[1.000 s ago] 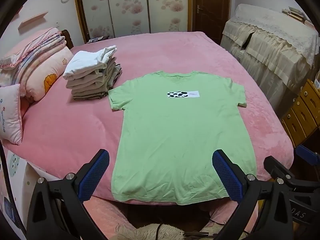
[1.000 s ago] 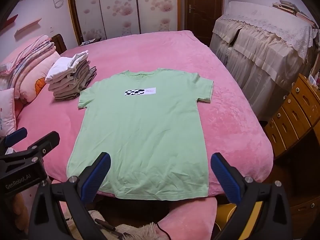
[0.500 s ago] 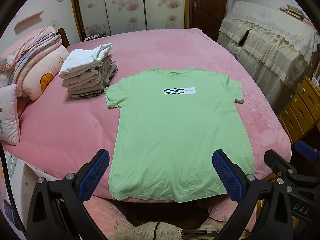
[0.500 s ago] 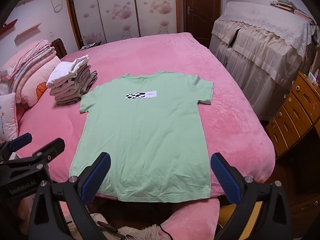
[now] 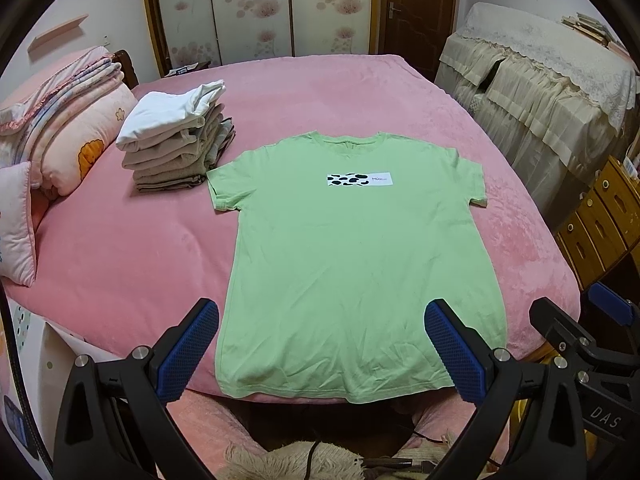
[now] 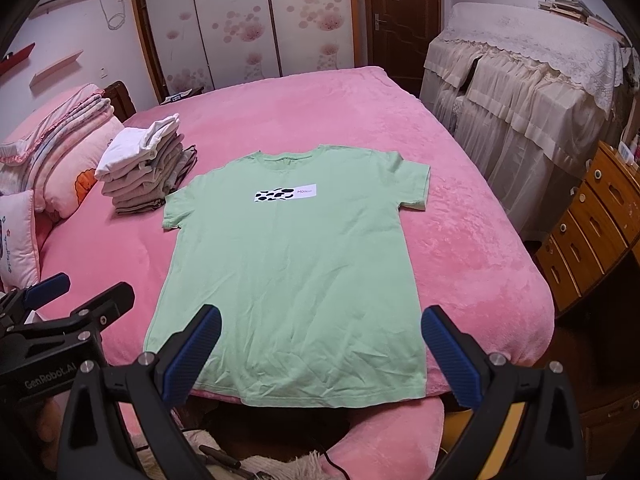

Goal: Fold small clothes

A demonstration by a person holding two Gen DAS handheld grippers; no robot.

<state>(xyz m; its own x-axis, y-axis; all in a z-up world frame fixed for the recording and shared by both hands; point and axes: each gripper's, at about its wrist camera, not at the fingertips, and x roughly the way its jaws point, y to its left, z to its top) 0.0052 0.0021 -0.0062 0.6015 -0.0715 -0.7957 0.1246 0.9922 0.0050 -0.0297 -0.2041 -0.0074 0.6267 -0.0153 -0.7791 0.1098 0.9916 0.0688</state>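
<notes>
- Both claws spread wide, holding nothing: my left claw [image 5: 322,344] and my right claw [image 6: 320,354] hang above the near edge of the bed, blue pads [image 5: 188,350] well apart, hem of the shirt showing between them. Left claw also shows at the left edge of the right wrist view [image 6: 60,320]; right claw shows at the right edge of the left wrist view [image 5: 580,344].
- Bed [image 6: 280,108] with a pink plush cover fills most of the scene.
- Draped furniture [image 6: 520,80] under cream lace cloth, far right, apart from the bed.
- Wardrobe doors [image 6: 248,20] with pink flower print on the far wall; dark wooden door [image 6: 400,12] to their right.
- Green T-shirt [image 5: 352,264] lies flat and face up on the near half of the bed, collar far, hem at the near edge, both short sleeves spread out. Light creases only. Neither claw touches it.
- Rolled pink bedding and pillows [image 5: 68,120] at the left side.
- Wooden drawer unit [image 6: 592,224] at the right, beside the bed.
- Stack of folded clothes [image 5: 176,140], white piece on top, beige and grey below, sits far left; its near corner is just beside the shirt's left sleeve.
- White chest patch [image 5: 359,179] with black blotches; small lettering, too small to read surely.
</notes>
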